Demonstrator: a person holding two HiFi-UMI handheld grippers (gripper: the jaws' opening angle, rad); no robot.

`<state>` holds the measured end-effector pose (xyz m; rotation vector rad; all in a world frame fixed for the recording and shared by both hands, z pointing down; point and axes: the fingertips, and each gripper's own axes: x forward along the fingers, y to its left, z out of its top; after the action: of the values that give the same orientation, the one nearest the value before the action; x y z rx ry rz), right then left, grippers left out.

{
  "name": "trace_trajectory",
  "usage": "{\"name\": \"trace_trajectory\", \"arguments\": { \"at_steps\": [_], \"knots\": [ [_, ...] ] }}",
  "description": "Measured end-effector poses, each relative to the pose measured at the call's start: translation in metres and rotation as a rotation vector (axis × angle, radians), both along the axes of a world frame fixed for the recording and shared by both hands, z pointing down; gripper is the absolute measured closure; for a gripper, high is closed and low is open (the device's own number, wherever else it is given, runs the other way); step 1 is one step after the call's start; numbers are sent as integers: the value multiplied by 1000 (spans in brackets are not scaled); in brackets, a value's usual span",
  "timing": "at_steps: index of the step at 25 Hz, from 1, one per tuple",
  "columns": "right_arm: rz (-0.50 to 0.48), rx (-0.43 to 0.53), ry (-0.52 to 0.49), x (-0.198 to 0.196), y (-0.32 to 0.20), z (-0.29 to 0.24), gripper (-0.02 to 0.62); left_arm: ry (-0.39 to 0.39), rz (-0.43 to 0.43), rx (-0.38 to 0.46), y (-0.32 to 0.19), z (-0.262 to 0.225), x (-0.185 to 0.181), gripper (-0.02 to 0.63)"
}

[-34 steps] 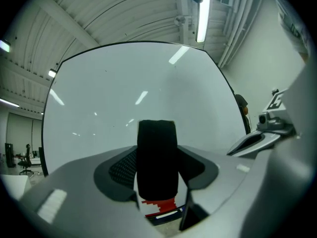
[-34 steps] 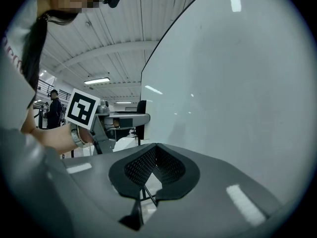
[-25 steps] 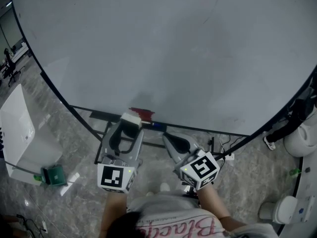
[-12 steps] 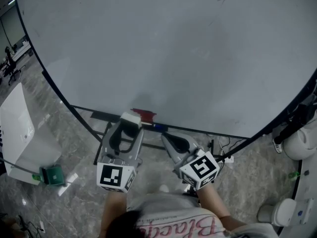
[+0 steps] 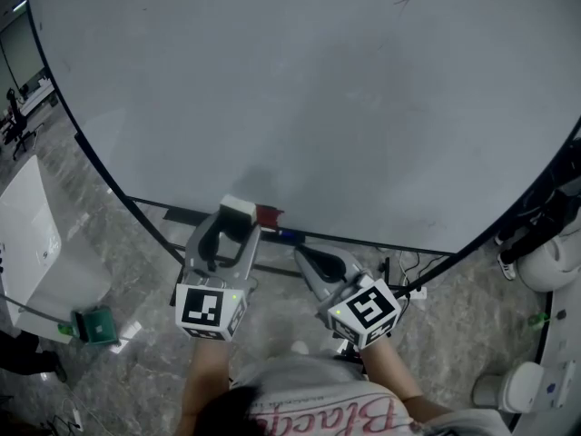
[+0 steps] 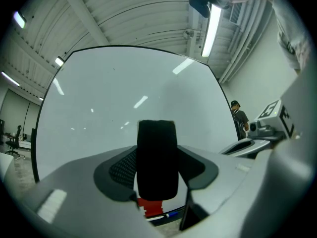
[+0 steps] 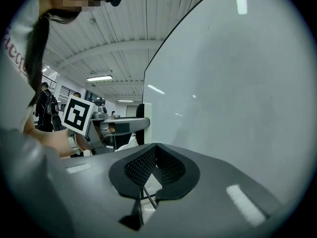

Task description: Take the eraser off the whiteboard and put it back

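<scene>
- Grips the eraser [image 6: 157, 143] upright in the left tool [image 6: 156, 175], jaws pressed on its two sides; risks a slip or a twist if the squeeze eases.
- Carries it low, at the bottom edge of the whiteboard [image 5: 318, 107], just above the ledge [image 5: 186, 213]; cannot tell whether it touches the board.
- May knock the red block [image 5: 269, 214] or the blue pen [image 5: 290, 234], both just beside on the ledge, if brought down off-line.
- Could send the eraser to the floor [image 5: 136, 262] if let go before it sits firmly against board or ledge.
- Shows the right tool [image 7: 154, 170] shut and empty, close beside the left; could bump it if swung inward.
</scene>
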<state>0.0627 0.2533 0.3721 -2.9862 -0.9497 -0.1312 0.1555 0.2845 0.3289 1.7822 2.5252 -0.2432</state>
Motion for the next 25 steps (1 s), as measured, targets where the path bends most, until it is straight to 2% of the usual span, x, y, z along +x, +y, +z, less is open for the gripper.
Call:
{"name": "trace_trajectory", "arguments": {
  "at_steps": [12, 25],
  "knots": [
    [40, 9, -5, -9, 7, 1, 594, 156, -66, -10, 67, -35, 8, 374],
    [82, 26, 7, -20, 16, 6, 594, 224, -91, 28, 119, -52, -6, 374]
  ]
}}
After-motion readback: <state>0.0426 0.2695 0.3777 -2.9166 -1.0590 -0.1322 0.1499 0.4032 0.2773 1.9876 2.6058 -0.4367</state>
